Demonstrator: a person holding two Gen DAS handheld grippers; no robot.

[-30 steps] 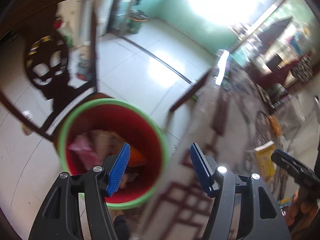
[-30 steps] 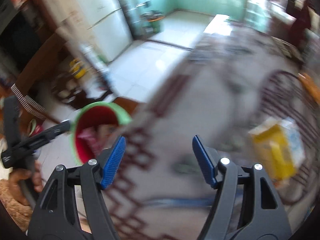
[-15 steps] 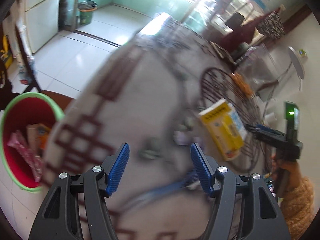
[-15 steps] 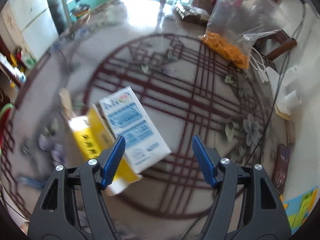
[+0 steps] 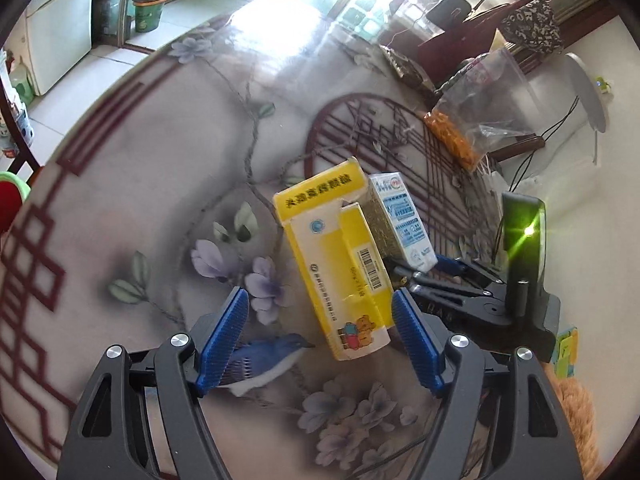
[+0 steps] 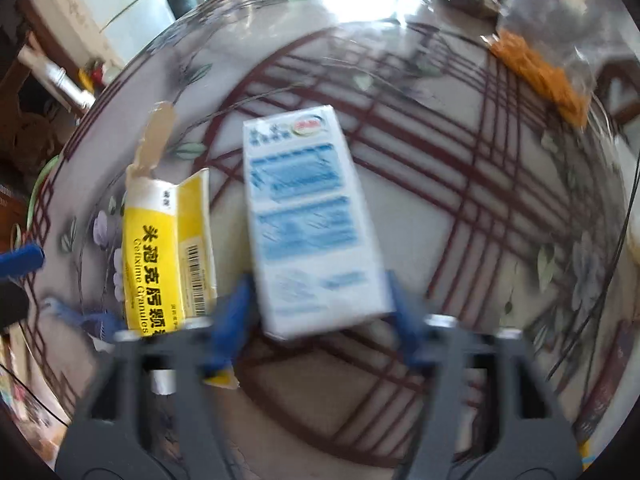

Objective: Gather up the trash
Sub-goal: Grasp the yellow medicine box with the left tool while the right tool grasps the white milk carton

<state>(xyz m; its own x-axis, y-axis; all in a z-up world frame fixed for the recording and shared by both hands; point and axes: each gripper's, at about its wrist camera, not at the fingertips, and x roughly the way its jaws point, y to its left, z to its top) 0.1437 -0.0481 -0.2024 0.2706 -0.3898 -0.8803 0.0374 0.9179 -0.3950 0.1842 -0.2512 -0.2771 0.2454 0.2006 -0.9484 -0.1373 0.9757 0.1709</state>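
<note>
A yellow medicine box (image 5: 336, 256) with a torn flap lies flat on the flowered table top (image 5: 140, 208). A white and blue milk carton (image 5: 404, 220) lies right beside it. My left gripper (image 5: 320, 340) hovers over the yellow box's near end with its jaws opening; the box sits close to the right pad and far from the left pad. My right gripper (image 6: 320, 316) is closing on the milk carton (image 6: 308, 220), and both blue pads meet the carton's sides at its near end. The yellow box (image 6: 160, 248) lies just left of it. The right gripper (image 5: 440, 276) also shows in the left wrist view.
A red bin with a green rim (image 5: 10, 200) stands below the table's left edge. A clear bag of orange snacks (image 5: 452, 136) and some cables (image 5: 560, 132) lie at the far right. A fuzzy brown sleeve (image 5: 576, 412) is at the lower right.
My left gripper swung from above the red bin across the table to the yellow box and widened. My right gripper came down over the milk carton and its jaws narrowed onto it.
</note>
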